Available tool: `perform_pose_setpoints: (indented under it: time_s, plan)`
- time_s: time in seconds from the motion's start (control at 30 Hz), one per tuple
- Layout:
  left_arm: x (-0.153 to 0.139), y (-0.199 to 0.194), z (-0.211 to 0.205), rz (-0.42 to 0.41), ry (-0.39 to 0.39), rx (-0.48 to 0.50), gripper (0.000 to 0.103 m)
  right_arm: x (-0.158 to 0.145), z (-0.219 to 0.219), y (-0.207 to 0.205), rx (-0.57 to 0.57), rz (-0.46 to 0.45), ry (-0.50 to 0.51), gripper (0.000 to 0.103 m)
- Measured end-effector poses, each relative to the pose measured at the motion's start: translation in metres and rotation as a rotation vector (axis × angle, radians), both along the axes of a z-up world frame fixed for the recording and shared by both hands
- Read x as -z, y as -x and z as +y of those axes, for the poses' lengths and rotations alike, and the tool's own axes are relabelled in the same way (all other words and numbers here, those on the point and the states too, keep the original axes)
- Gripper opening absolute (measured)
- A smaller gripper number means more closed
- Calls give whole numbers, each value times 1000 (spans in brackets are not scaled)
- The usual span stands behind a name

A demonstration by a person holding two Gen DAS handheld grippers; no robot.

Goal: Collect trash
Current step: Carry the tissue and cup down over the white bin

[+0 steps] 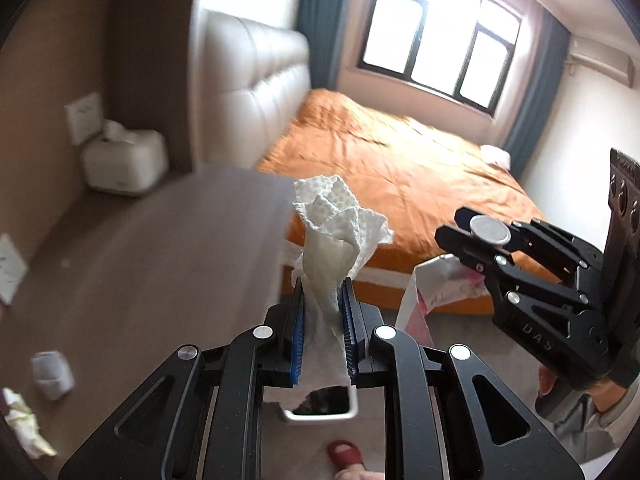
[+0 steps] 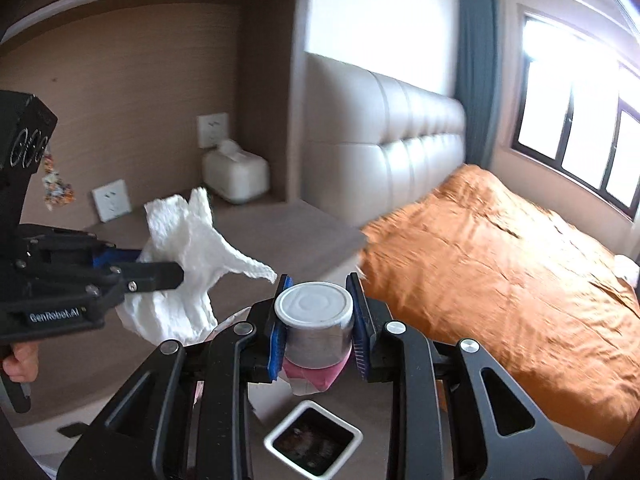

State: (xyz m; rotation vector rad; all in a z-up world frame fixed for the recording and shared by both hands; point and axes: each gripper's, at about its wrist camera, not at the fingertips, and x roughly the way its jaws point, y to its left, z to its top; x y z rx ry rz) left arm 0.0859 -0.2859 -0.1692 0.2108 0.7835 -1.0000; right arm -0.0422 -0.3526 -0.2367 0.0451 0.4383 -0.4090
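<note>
My left gripper pinches the soft, light paper towel at its twisted waist, while my right gripper clamps the rigid, smooth can across its sidewall, both held above the bin on the floor.

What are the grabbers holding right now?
Left gripper shut on paper towel. Right gripper shut on can. Trash bin below, open, nothing blocking.
</note>
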Motion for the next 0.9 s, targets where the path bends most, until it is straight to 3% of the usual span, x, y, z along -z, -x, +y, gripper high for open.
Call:
perform_pose_setpoints:
  time_s: [0.27, 0.5, 0.9]
  plan:
    - [53, 12, -68, 82, -56, 93, 16, 39, -46, 12, 58, 74, -41, 29]
    - [121, 10, -103, 146, -126, 134, 16, 85, -75, 5, 46, 138, -98, 29]
    - [291, -2, -127, 301, -271, 145, 16, 219, -100, -47, -51, 273, -174, 29]
